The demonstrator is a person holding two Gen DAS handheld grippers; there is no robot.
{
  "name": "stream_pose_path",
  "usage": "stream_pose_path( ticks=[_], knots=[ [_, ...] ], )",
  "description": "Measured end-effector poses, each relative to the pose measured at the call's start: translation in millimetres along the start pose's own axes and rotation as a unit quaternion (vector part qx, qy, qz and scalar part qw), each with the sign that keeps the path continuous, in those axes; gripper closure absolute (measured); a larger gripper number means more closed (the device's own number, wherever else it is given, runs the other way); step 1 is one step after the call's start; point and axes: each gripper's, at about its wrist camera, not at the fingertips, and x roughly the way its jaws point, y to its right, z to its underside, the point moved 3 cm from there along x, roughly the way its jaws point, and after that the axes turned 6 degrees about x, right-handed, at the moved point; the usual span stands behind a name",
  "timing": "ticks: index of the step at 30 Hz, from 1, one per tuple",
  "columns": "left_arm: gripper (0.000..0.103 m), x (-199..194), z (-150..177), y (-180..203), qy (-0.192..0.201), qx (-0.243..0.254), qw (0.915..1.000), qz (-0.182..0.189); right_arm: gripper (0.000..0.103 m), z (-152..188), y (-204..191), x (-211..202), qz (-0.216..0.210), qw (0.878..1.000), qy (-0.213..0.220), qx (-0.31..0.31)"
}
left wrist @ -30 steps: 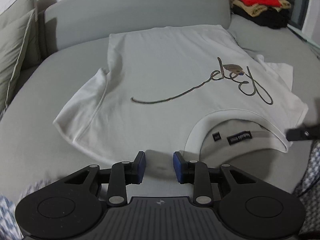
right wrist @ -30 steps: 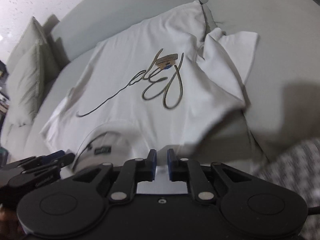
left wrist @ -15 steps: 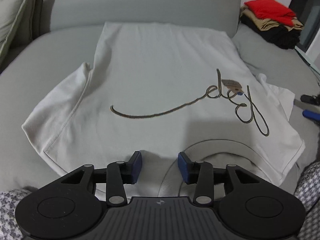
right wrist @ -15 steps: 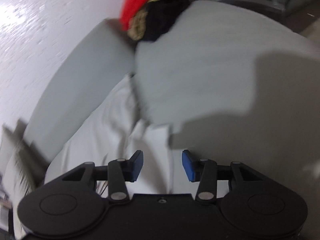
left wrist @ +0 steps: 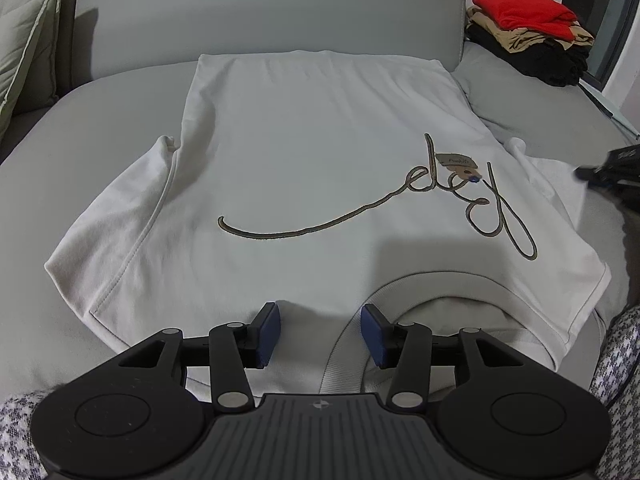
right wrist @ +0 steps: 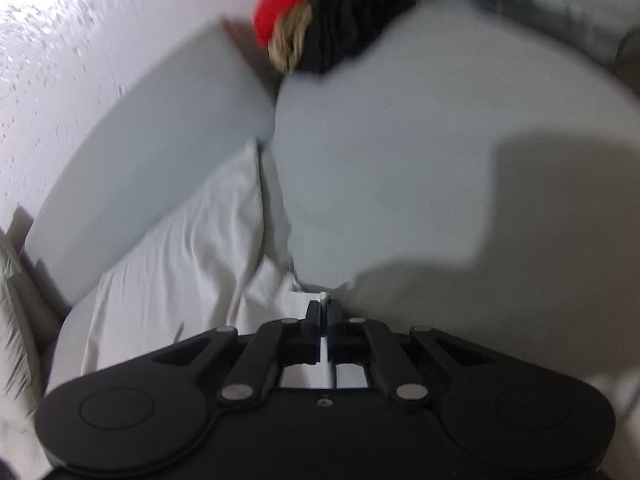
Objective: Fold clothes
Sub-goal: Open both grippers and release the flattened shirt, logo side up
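Note:
A white T-shirt (left wrist: 320, 152) with a looping script print lies flat, front up, on the grey sofa seat, its collar (left wrist: 344, 360) nearest me. My left gripper (left wrist: 320, 330) hovers over the shoulder just left of the collar. Its jaws are opening, with fabric below them and nothing pinched. In the right wrist view my right gripper (right wrist: 324, 308) is shut on the edge of the T-shirt's right sleeve (right wrist: 276, 292), and a bit of white cloth pokes out past the tips. The same gripper (left wrist: 612, 172) shows as a dark blur at the right edge of the left wrist view.
A stack of folded clothes (left wrist: 528, 36), red on top of tan and black, sits at the back right of the sofa. The grey backrest (left wrist: 260, 12) runs behind the shirt, with a pale cushion (left wrist: 24, 40) at the far left. Bare seat (right wrist: 400, 160) lies right of the sleeve.
My right gripper swung to the shirt's right sleeve, opened, then shut on its edge. My left gripper slid forward over the shoulder by the collar and its jaws widened.

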Motion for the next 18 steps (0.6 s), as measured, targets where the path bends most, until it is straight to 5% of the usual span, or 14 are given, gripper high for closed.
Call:
stream_pose_path(
  ticks=[6,14,18],
  knots=[
    [0.057,-2.2,0.3,8.2,-0.001,0.017,0.9999,-0.004,0.101,-5.0,0.1,-66.0,0.072,0.986,0.15,-0.018],
    [0.057,-4.3,0.3,22.6,-0.001,0.056,0.9983,-0.016,0.1,2.4,21.8,-34.5,0.179,0.977,0.111,-0.03],
    [0.057,-21.4,2.5,13.5,0.017,0.042,0.9986,-0.029,0.083,-2.9,7.8,-44.6,0.18,0.98,0.083,-0.033]
  ],
)
